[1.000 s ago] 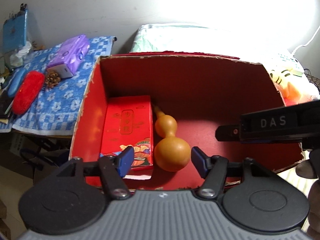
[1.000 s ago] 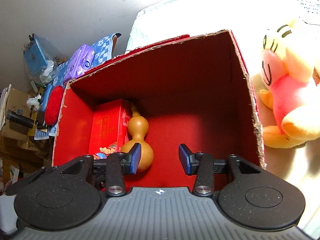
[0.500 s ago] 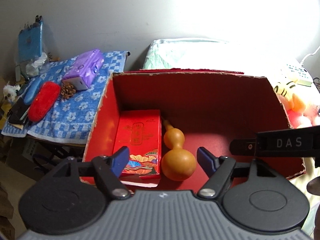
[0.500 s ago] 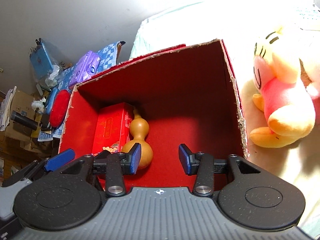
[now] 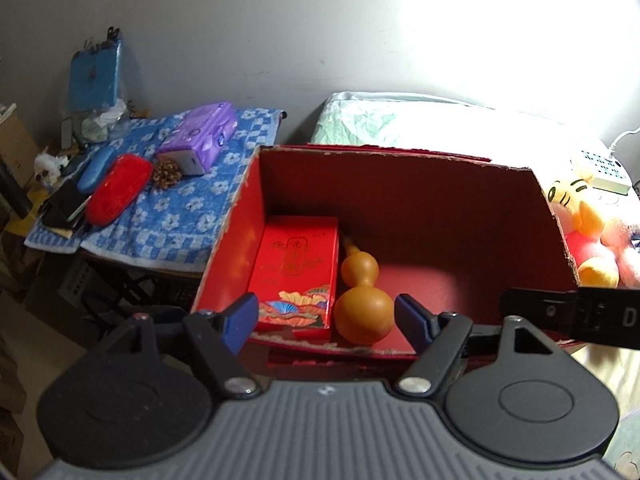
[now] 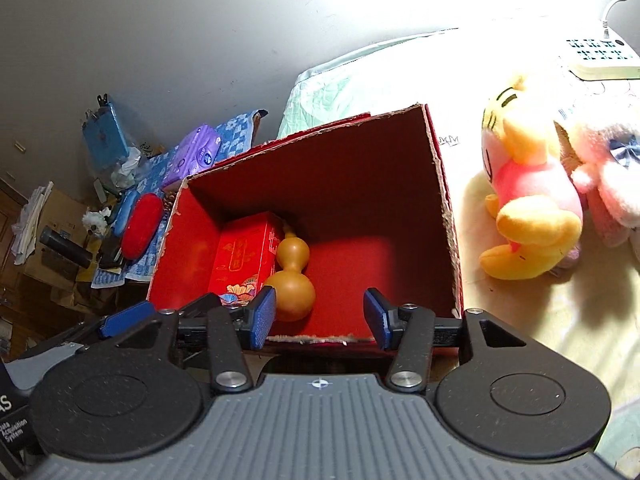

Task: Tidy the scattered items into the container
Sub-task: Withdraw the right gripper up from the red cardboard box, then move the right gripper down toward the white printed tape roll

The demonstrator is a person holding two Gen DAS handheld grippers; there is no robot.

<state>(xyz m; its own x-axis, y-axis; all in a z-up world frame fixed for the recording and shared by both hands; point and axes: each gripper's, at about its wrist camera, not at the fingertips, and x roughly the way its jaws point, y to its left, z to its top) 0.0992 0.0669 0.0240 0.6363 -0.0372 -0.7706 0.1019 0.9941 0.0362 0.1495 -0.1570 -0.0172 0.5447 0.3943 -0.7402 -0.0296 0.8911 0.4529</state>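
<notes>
Grey wall backs an open red cardboard box (image 5: 400, 184) ahead of both empty, spread-jawed tools. Beyond the left gripper (image 5: 325, 319) lie a red printed carton (image 5: 296, 268) and orange gourd (image 5: 362, 294), touching. Right of the right gripper (image 6: 320, 318), a yellow plush toy (image 6: 528, 200).

We find the open box (image 5: 400, 184) on the bed (image 6: 560, 320). Inside, against its left wall, lies a flat carton (image 5: 296, 272) — the gourd (image 5: 362, 300) just right of it, touching. Plush toys (image 6: 528, 204) sit on the bed right of the box. Left of the box, a desk (image 5: 168, 216) carries a tissue pack (image 5: 200, 138) and cases (image 5: 118, 188) — tissue pack behind them.
</notes>
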